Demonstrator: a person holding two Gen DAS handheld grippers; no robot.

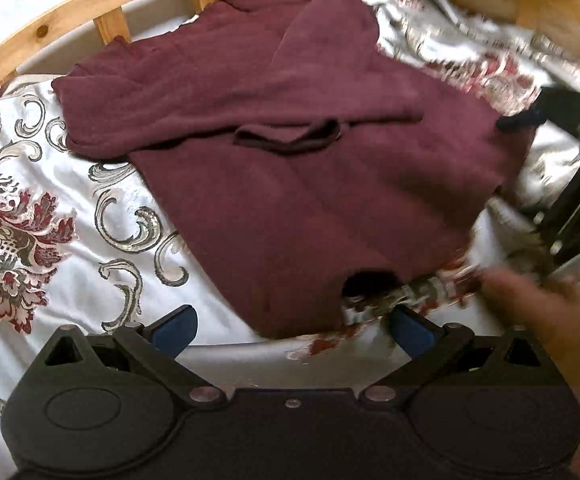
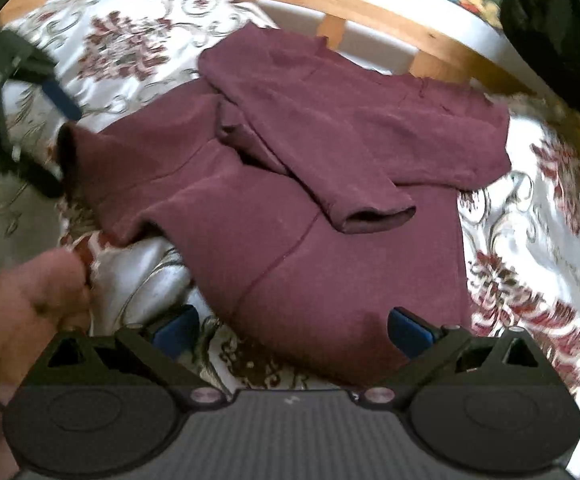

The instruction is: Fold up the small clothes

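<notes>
Maroon knit fabric, soft and faintly ribbed, makes up the small long-sleeved sweater [image 1: 290, 184] lying flat on a glossy white bedspread with red floral and grey scroll print [image 1: 30, 208]. One sleeve is folded across the chest, its dark-lined cuff open. A pale wooden slatted bed frame [image 1: 70, 20] curves behind. The left gripper [image 1: 290, 330] has its blue-padded fingers spread wide, the sweater's near edge between them, nothing pinched. The right gripper [image 2: 292, 330] is likewise spread over the hem [image 2: 330, 340]. The right wrist view alone shows a dark rounded object [image 2: 558, 32] at upper right; each view shows the opposite gripper blurred at its side.
</notes>
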